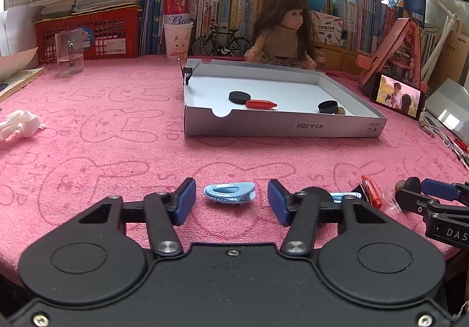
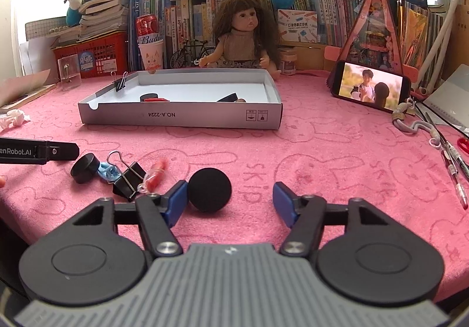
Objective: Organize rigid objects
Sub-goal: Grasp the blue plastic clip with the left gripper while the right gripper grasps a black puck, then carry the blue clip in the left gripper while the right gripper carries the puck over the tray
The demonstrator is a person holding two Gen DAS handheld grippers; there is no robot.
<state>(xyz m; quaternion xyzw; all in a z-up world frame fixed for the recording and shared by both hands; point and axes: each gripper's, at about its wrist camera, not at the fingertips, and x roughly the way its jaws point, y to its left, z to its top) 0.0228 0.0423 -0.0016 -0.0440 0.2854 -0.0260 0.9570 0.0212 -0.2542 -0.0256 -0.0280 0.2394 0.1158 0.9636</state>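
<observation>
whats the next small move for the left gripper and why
Probably close the left gripper on the blue hair clip. The clip lies on the pink cloth between its open pads, neither visibly touching it, and the grey tray behind already holds sorted pieces.

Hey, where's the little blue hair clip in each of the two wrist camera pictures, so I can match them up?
Left wrist view: the blue hair clip lies on the pink cloth at bottom centre, between the left gripper's open fingers, touching neither.
Right wrist view: the clip sits at lower left, partly hidden between a black puck and a black binder clip.
Shared landmark: the white cardboard tray.
</observation>
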